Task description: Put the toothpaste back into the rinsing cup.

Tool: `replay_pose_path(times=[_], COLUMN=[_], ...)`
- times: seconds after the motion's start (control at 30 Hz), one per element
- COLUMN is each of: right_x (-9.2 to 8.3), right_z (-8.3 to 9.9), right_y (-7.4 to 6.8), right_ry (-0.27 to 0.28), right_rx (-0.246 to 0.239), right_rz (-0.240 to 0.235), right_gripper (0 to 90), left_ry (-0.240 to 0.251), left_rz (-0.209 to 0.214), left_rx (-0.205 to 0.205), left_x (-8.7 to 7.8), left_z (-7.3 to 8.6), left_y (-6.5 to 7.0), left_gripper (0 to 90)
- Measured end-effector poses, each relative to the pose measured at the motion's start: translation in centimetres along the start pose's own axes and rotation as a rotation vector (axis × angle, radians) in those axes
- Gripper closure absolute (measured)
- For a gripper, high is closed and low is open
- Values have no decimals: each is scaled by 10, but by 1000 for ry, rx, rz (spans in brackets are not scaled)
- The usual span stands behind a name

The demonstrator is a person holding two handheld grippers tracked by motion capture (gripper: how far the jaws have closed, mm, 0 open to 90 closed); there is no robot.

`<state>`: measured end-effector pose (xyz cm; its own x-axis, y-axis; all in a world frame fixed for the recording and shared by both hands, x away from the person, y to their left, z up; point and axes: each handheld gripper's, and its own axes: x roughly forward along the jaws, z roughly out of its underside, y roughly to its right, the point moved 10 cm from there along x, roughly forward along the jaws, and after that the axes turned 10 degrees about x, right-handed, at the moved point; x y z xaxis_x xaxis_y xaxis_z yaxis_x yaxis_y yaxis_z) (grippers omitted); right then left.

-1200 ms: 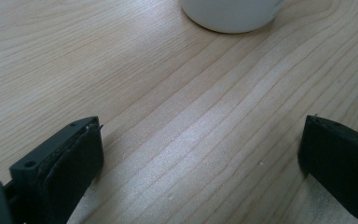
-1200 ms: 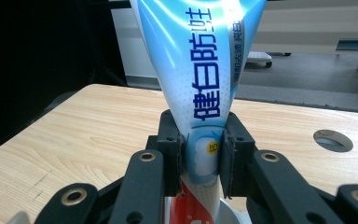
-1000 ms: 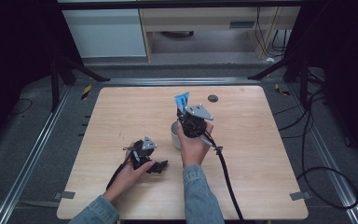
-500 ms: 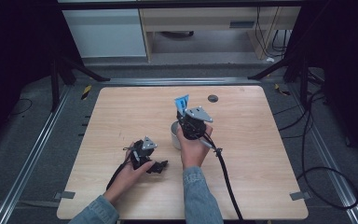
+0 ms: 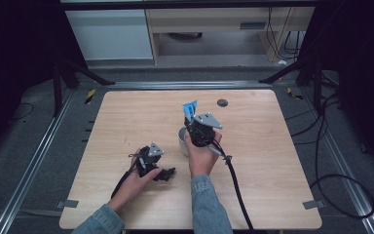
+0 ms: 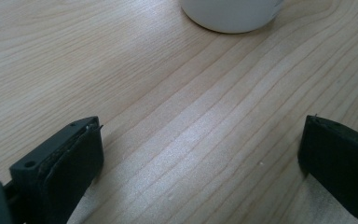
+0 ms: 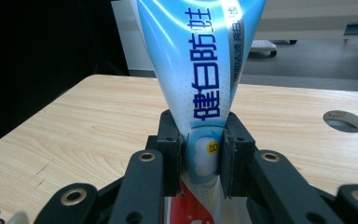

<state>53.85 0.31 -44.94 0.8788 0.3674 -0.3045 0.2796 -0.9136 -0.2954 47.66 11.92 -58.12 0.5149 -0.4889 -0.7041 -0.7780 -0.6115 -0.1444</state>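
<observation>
Two black claw [image 7: 200, 161] jaws pinch a glossy, flattened blue toothpaste tube [image 7: 200, 70].

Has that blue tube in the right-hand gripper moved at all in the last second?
No. The blue tube sits just as far left of the round hole in the table as before, above the white cup.

The toothpaste tube [image 7: 200, 70] runs off the top edge of the right gripper view, and its red lower end disappears behind the right gripper [image 7: 200, 158] at the bottom. In the left gripper view the white cup [image 6: 232, 14] is chopped by the top edge, only its base visible.
</observation>
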Motion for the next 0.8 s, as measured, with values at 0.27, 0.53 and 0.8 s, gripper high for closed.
replay_pose_path(times=[0.27, 0.53, 0.8], right_x=[1, 2, 3], right_z=[3, 5, 8], right_y=[2, 3, 4], right_ry=[-5, -9, -16], right_rx=[18, 32, 41], right_rz=[-1, -6, -8], right_gripper=[729, 729, 727], left_ry=[0, 0, -2], left_rz=[2, 3, 4], left_rx=[2, 1, 3], left_x=[0, 0, 0], left_z=[0, 0, 0], left_y=[0, 1, 1], left_gripper=[0, 0, 0])
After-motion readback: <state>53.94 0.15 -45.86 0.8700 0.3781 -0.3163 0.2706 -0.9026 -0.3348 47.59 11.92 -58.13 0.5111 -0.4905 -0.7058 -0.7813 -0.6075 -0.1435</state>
